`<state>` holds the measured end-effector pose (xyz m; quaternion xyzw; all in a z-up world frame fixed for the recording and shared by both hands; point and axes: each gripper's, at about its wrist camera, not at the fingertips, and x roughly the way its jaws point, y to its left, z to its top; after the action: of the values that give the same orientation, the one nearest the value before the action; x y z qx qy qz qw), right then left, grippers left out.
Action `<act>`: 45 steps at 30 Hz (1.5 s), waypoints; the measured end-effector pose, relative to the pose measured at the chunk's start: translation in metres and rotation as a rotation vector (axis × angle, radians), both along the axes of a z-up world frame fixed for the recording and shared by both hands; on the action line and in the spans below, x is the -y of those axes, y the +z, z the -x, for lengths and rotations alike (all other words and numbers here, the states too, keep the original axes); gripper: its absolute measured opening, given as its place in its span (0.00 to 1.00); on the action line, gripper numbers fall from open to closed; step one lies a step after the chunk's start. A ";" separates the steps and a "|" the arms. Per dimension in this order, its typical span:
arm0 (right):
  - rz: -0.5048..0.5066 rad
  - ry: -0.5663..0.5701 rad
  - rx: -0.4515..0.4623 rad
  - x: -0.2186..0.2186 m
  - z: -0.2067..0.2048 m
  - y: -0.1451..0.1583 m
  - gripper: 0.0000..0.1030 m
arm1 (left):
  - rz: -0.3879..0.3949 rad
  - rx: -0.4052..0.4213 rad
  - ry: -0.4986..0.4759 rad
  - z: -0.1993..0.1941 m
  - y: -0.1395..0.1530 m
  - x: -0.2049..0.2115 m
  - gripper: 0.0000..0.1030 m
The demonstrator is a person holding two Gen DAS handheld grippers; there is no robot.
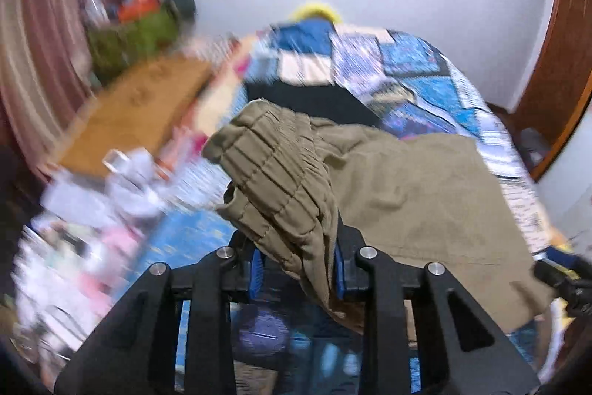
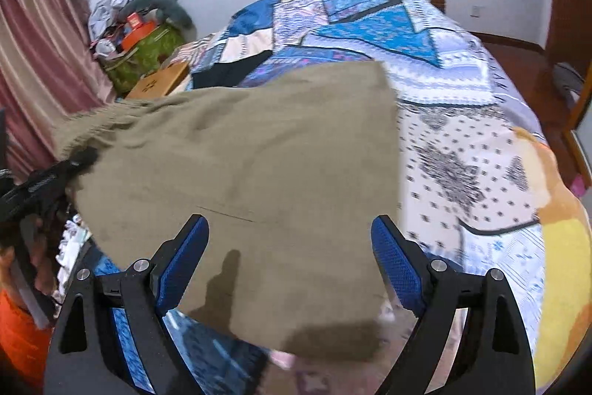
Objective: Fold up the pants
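The khaki pants [image 1: 425, 187] lie across a patchwork bed. My left gripper [image 1: 299, 269] is shut on the pants' gathered elastic waistband [image 1: 273, 173] and holds that end lifted off the bed. In the right wrist view the pants [image 2: 259, 150] spread flat in front of my right gripper [image 2: 290, 239], which is open with its blue pads wide apart over the cloth and holds nothing. The left gripper [image 2: 48, 180] shows there at the left edge, gripping the waistband.
The bed's blue and white patchwork cover [image 2: 462, 91] fills the right side. A black garment [image 1: 310, 99] lies beyond the pants. A wooden bedside surface [image 1: 137, 113] and a cluttered green box [image 2: 144, 50] stand left, by pink curtains [image 2: 37, 62].
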<state>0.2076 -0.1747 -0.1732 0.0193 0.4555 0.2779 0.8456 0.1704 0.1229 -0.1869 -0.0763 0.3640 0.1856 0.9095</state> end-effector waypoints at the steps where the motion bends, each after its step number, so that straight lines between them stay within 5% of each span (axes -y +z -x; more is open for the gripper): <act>1: 0.019 -0.007 0.005 0.002 0.002 -0.002 0.85 | -0.047 0.012 0.006 0.002 0.004 0.003 0.28; 3: 0.047 -0.004 0.003 0.003 0.003 -0.007 0.85 | -0.140 0.039 -0.008 0.004 0.014 0.015 0.28; 9: 0.046 0.024 -0.015 0.004 0.007 -0.020 0.86 | -0.254 0.096 -0.124 0.002 0.043 0.060 0.23; 13: -0.003 0.009 -0.040 0.012 0.005 -0.019 0.86 | -0.201 0.132 -0.217 -0.008 0.059 0.086 0.21; 22: -0.014 -0.017 -0.033 0.016 0.010 -0.022 0.86 | 0.080 0.121 -0.401 -0.034 0.066 0.122 0.21; 34: -0.044 -0.021 -0.031 0.021 0.012 -0.023 0.86 | 0.167 -0.031 -0.526 -0.054 0.040 0.164 0.22; 36: -0.044 -0.021 -0.032 0.021 0.013 -0.022 0.86 | 0.127 -0.068 -0.562 -0.055 0.036 0.173 0.31; 39: -0.021 -0.008 -0.021 0.022 0.017 -0.021 0.86 | 0.112 -0.077 -0.594 -0.050 0.031 0.180 0.65; 45: -0.033 -0.030 -0.020 0.034 0.023 -0.020 0.86 | 0.107 0.009 -0.581 -0.041 0.046 0.172 0.79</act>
<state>0.1844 -0.2087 -0.1936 0.0428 0.4591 0.2725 0.8445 0.2113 -0.0494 -0.1413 -0.0176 0.3760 -0.1024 0.9208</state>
